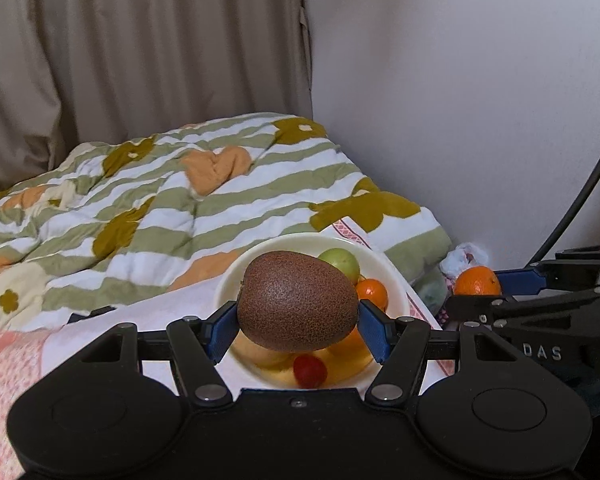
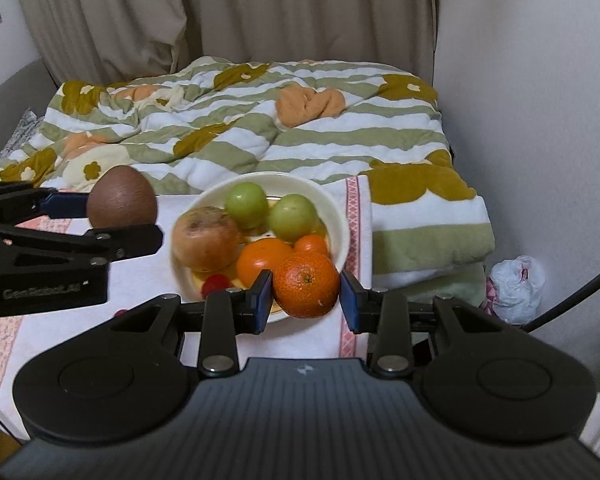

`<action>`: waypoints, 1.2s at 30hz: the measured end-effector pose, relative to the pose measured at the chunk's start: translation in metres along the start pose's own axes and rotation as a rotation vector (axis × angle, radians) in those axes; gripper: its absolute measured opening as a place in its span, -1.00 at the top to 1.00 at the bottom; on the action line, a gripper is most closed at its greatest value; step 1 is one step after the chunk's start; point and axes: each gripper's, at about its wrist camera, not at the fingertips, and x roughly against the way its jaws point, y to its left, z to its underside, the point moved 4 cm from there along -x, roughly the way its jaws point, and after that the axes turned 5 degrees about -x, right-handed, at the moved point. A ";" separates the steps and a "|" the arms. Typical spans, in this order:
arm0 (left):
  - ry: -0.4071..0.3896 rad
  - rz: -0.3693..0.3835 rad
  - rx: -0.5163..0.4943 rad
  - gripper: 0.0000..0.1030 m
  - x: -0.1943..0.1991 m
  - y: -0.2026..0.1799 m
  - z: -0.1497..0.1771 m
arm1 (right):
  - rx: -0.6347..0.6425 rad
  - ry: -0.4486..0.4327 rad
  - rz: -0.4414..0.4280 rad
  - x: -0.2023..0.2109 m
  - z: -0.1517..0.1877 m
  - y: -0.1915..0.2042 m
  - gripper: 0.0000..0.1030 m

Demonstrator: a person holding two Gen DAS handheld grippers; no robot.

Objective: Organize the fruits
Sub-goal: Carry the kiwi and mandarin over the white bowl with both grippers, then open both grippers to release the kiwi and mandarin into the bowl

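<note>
Fingers (image 1: 374, 336) of our left gripper (image 1: 298, 332) clamped the kiwi (image 1: 296, 300), long axis crosswise; our right gripper (image 2: 306, 300) clamped the mandarin (image 2: 306, 284). The bowl (image 2: 340, 216) lay at twelve o'clock, just beyond both.

1. kiwi (image 1: 297, 301): brown, finely speckled.
2. mandarin (image 2: 306, 283): bright orange, small green stem scar.
3. bowl (image 2: 336, 216): cream.
4. in the bowl: two pale green fruits (image 2: 247, 204), a tan-brown blotchy fruit (image 2: 206, 238), a deep orange persimmon (image 2: 262, 262), a small red fruit (image 2: 215, 283).
5. quilt (image 2: 260, 136): white and sage-green stripes, olive flowers with white centres, peach hearts.
6. cloth (image 2: 354, 208): white, pink patterned border.
7. curtain (image 2: 260, 8): plain beige.
8. pads (image 1: 374, 330): blue; gripper bodies black.
</note>
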 end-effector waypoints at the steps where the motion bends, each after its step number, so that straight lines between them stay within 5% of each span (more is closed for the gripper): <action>1: 0.006 0.002 -0.007 -0.32 -0.008 -0.001 -0.002 | -0.006 0.005 0.001 -0.005 -0.002 -0.004 0.01; 12: 0.062 0.010 -0.121 -0.32 -0.082 -0.008 -0.015 | -0.081 0.061 0.032 -0.051 -0.010 -0.036 0.01; 21: 0.063 -0.026 -0.241 -0.36 -0.105 -0.020 -0.013 | -0.120 0.090 0.055 -0.067 -0.008 -0.049 0.01; 25: 0.016 -0.051 -0.274 -0.87 -0.097 -0.020 -0.014 | -0.133 0.092 0.064 -0.070 -0.010 -0.054 0.01; 36: 0.061 -0.009 -0.078 -0.93 -0.069 0.022 -0.004 | -0.132 0.087 0.046 -0.066 -0.014 -0.044 0.01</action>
